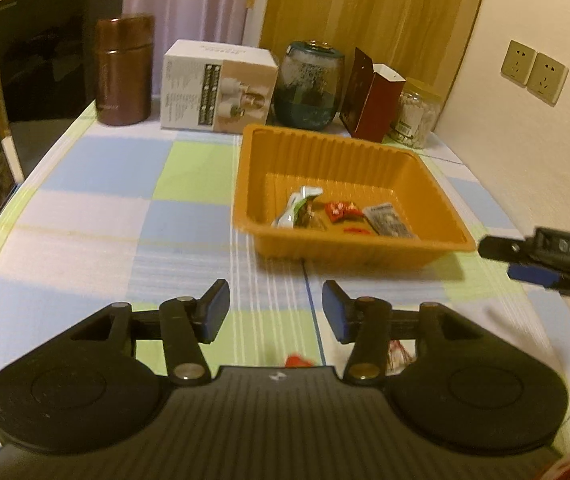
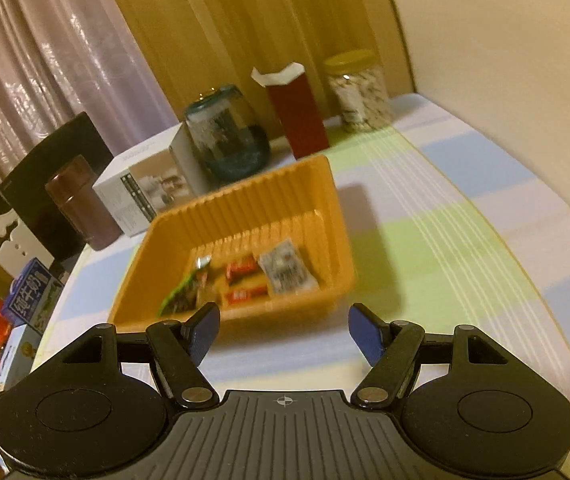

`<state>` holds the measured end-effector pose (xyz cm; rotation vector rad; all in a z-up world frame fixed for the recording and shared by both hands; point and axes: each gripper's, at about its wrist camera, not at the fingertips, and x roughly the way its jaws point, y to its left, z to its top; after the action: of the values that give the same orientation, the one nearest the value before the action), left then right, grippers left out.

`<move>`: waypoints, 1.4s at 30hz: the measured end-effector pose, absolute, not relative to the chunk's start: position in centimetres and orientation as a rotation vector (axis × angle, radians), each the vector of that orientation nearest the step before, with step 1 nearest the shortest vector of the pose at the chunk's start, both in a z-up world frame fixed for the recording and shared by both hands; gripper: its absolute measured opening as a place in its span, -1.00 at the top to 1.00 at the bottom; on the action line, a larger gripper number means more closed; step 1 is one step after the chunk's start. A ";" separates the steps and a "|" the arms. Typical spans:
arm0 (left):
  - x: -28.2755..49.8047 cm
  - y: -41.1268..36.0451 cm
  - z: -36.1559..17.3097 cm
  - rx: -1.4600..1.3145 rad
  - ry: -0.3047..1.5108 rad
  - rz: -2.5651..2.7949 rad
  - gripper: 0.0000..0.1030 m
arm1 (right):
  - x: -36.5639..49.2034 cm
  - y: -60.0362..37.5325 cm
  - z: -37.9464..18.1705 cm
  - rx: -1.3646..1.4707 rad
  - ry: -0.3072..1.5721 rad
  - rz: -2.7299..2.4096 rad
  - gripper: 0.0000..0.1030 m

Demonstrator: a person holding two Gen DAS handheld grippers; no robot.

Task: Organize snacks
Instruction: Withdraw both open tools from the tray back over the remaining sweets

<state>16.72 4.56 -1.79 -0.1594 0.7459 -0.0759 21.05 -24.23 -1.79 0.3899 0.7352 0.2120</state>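
Observation:
An orange plastic tray (image 1: 337, 152) stands on the checked tablecloth and also shows in the right wrist view (image 2: 253, 204). In it lie a green-and-white packet (image 1: 299, 208), red candies (image 1: 339, 210) and a grey packet (image 1: 387, 220). My left gripper (image 1: 275, 312) is open and empty, above the cloth in front of the tray. A red snack (image 1: 297, 361) and a pale wrapped snack (image 1: 399, 354) lie on the cloth just below its fingers, partly hidden. My right gripper (image 2: 283, 334) is open and empty, near the tray's front edge; it also shows at the right of the left wrist view (image 1: 493, 248).
Along the back stand a brown canister (image 1: 123, 70), a white box (image 1: 219, 86), a dark glass jar (image 1: 311, 86), a red carton (image 1: 371, 98) and a clear jar (image 1: 415, 118). A black panel (image 1: 45, 56) stands at left. The wall (image 1: 525, 140) is on the right.

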 end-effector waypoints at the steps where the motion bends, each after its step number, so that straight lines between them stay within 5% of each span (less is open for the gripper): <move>1: 16.0 4.6 -1.8 -0.164 0.750 -0.072 0.07 | 20.2 -24.4 -1.8 0.396 0.738 0.208 -0.38; 20: 6.3 4.6 -1.2 -0.131 0.774 -0.058 -0.06 | 6.9 -25.5 -1.2 0.350 0.753 0.170 -0.38; 42: 5.8 3.2 -1.4 -0.077 0.779 -0.102 -0.17 | 5.9 -25.7 -1.8 0.319 0.759 0.167 -0.38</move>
<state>5.82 3.24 -1.41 -0.0766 0.7787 -0.1022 5.93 -25.75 -1.79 0.3194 0.7591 0.1666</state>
